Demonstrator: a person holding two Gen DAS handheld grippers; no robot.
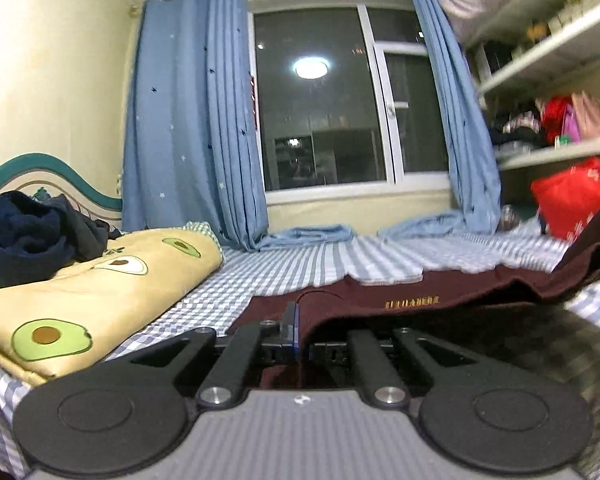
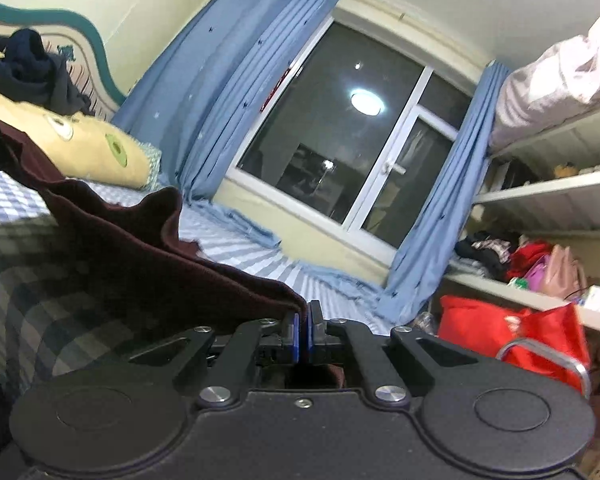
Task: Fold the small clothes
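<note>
A dark maroon garment (image 1: 412, 304) with a small gold print lies on the blue checked bed sheet (image 1: 284, 268). My left gripper (image 1: 300, 332) is shut on its near edge, lifting it slightly; the cloth drapes over the right finger. In the right wrist view the same maroon garment (image 2: 140, 248) hangs in folds from my right gripper (image 2: 303, 332), which is shut on another edge and holds it above the bed.
A yellow avocado-print quilt (image 1: 84, 292) with a navy clothes pile (image 1: 36, 236) lies at the left. Blue curtains (image 1: 192, 120) and a window are ahead. Shelves (image 1: 556, 156) and a red bag (image 2: 512, 340) stand at the right.
</note>
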